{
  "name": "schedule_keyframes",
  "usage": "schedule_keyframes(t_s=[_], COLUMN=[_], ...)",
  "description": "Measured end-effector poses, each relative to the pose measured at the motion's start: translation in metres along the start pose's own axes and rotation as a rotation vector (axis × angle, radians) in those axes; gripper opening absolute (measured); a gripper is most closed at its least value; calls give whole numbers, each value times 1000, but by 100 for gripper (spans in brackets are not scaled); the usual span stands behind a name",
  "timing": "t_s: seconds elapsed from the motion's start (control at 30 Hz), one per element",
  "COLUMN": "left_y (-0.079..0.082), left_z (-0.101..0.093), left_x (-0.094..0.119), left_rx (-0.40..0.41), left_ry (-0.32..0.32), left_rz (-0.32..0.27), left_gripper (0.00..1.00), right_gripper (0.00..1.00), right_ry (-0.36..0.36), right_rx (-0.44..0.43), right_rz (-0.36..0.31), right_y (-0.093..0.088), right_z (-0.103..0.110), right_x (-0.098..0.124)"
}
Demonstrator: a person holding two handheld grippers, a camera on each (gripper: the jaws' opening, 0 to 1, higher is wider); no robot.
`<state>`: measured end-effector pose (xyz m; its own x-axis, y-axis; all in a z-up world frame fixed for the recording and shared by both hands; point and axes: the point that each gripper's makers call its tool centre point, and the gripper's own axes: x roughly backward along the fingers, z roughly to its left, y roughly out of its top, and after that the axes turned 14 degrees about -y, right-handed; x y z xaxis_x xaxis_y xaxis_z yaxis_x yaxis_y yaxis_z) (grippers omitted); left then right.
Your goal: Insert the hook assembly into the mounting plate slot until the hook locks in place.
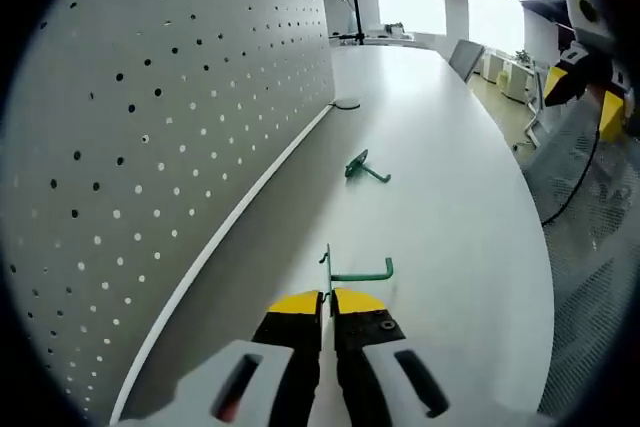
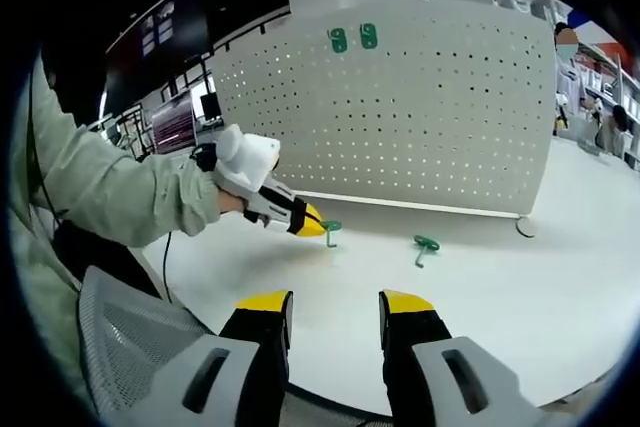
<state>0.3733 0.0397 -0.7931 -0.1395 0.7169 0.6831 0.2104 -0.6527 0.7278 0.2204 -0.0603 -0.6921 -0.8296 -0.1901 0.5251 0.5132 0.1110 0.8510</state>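
Observation:
My left gripper (image 1: 328, 297) is shut on a green hook (image 1: 352, 272), pinching its flat back plate just above the white table; the hook's arm sticks out to the right. The same gripper (image 2: 312, 224) appears in the right gripper view, held by a hand in a pale green sleeve, with the hook (image 2: 331, 232) at its tip. A second green hook (image 1: 364, 168) (image 2: 424, 246) lies loose on the table. The white pegboard (image 1: 170, 117) (image 2: 440, 117) stands upright, with two green hooks (image 2: 352, 39) mounted near its top. My right gripper (image 2: 336, 319) is open and holds nothing.
A white table (image 1: 440, 207) (image 2: 520, 287) runs along the pegboard. A small round disc (image 1: 347, 104) (image 2: 523, 226) lies by the board's far corner. A grey mesh chair back (image 2: 130, 347) is near my right gripper. Desks and people stand in the background.

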Motion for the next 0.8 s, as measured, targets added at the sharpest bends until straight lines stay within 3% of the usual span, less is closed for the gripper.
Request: schedule_keyframes(t_s=[0.4,0.8], left_y=[10,28], left_z=[-5,-22], left_x=[30,64], left_rx=[-4,2], left_ry=[53,98], left_rz=[-50,-153], left_gripper=[4,4], right_gripper=[33,33], right_ry=[21,40], right_rx=[13,4], right_rz=[-30,-60], right_y=[11,24], right_z=[6,14], right_x=[1,2])
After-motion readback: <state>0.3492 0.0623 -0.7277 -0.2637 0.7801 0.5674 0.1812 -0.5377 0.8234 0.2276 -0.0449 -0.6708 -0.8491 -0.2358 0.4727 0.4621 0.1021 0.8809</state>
